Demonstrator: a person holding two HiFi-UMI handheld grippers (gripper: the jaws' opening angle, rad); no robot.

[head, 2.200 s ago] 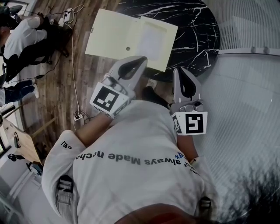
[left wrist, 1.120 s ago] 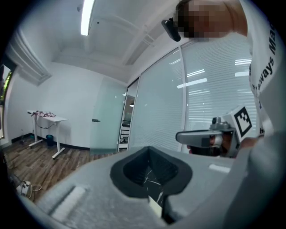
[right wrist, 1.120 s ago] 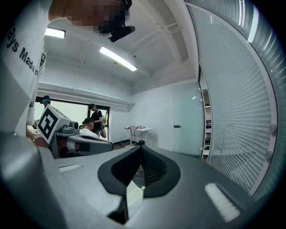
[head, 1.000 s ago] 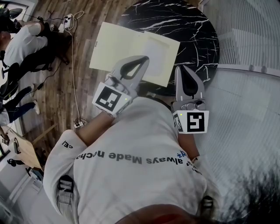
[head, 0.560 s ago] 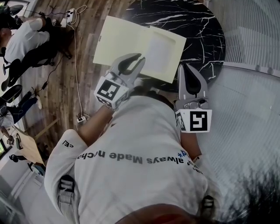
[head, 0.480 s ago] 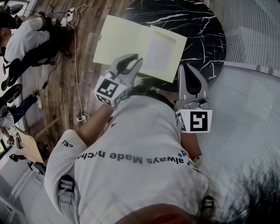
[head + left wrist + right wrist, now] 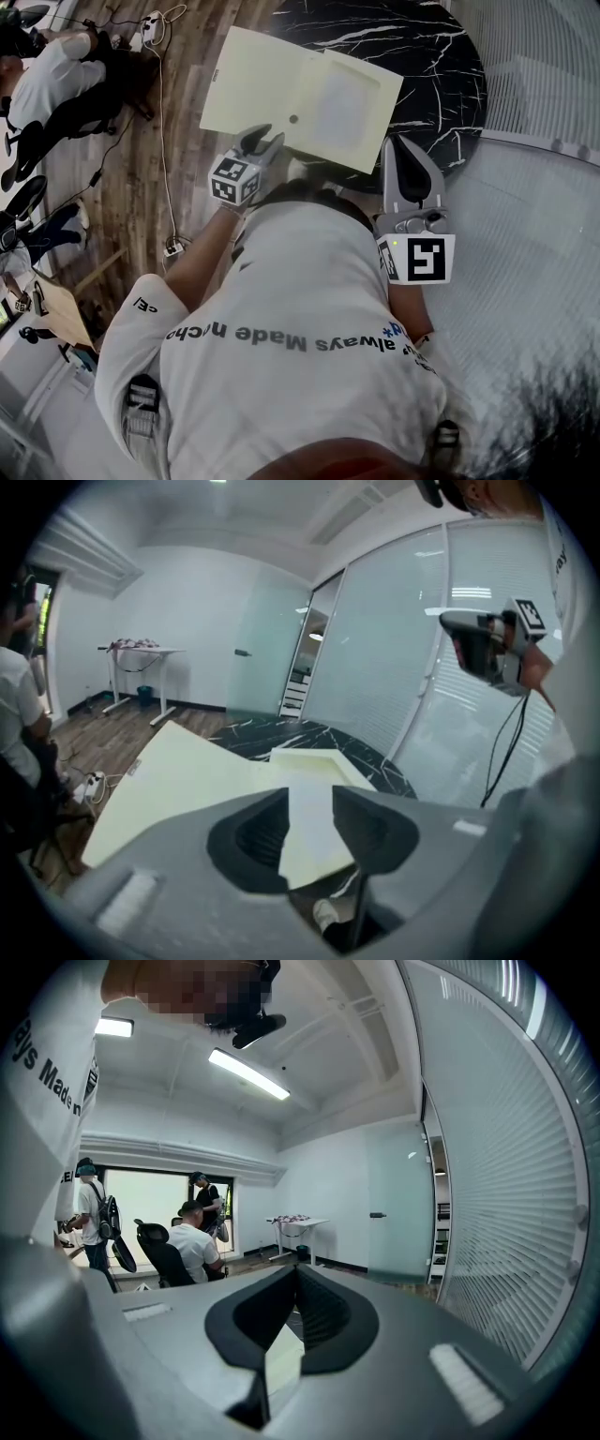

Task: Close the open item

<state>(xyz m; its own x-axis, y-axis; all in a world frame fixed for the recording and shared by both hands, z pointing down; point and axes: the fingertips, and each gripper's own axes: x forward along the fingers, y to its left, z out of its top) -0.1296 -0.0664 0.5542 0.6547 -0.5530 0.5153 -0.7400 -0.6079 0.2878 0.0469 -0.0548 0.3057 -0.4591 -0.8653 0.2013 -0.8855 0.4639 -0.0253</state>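
A pale yellow folder-like case (image 7: pixel 281 80) lies open on the round black marble table (image 7: pixel 427 56). Its flat left flap juts out over the wooden floor, and its right half is a shallow tray (image 7: pixel 342 103). My left gripper (image 7: pixel 268 141) hovers at the case's near edge, its jaws opening, with nothing pressed between the pads. In the left gripper view the case (image 7: pixel 187 771) shows beyond the parted left gripper (image 7: pixel 310 789). My right gripper (image 7: pixel 398 145) is shut and empty, held over the table's near rim to the right of the case. Its tips meet in the right gripper view (image 7: pixel 298 1271).
People sit on office chairs (image 7: pixel 56 75) at the far left. Cables and a power strip (image 7: pixel 171 249) lie on the wooden floor. A glass wall with blinds (image 7: pixel 534 187) runs along the right. A white desk (image 7: pixel 141 651) stands at the room's far end.
My left gripper has drawn back from over the case to its near edge, and its jaws have parted from shut. The right gripper has hardly moved.
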